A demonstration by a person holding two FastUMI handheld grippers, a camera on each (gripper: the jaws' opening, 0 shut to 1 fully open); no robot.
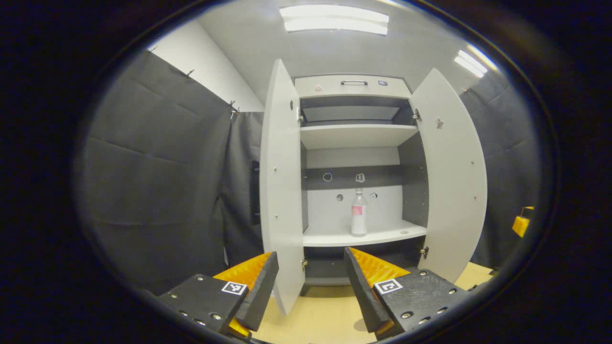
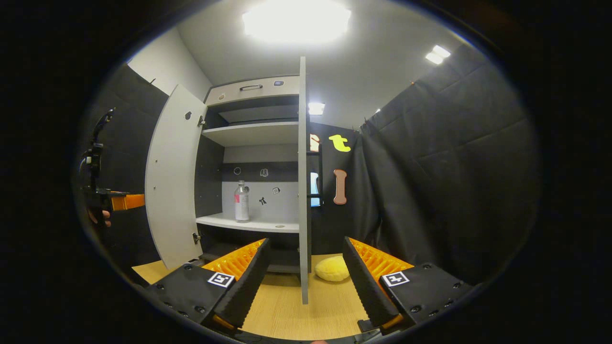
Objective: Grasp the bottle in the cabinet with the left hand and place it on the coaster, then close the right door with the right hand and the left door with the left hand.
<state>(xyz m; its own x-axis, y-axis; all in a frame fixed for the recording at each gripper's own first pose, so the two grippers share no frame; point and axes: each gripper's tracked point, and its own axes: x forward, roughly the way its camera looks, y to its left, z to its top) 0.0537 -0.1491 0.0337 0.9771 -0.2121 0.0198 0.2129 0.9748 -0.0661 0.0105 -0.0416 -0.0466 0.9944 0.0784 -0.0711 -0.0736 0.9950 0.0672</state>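
Both doors open, step 1 pending. Left gripper view: your left gripper (image 1: 311, 282) spread, empty; bottle (image 1: 358, 213) upright on cabinet shelf (image 1: 382, 235), well ahead. Reach fwd. Right gripper view: right gripper (image 2: 306, 282) spread, empty, straddling right door (image 2: 302, 191) edge.

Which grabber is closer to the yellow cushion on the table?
Right. The right gripper points at the yellow cushion, lying just beyond its open fingers. The left gripper faces the open cabinet instead, well away from the cushion.
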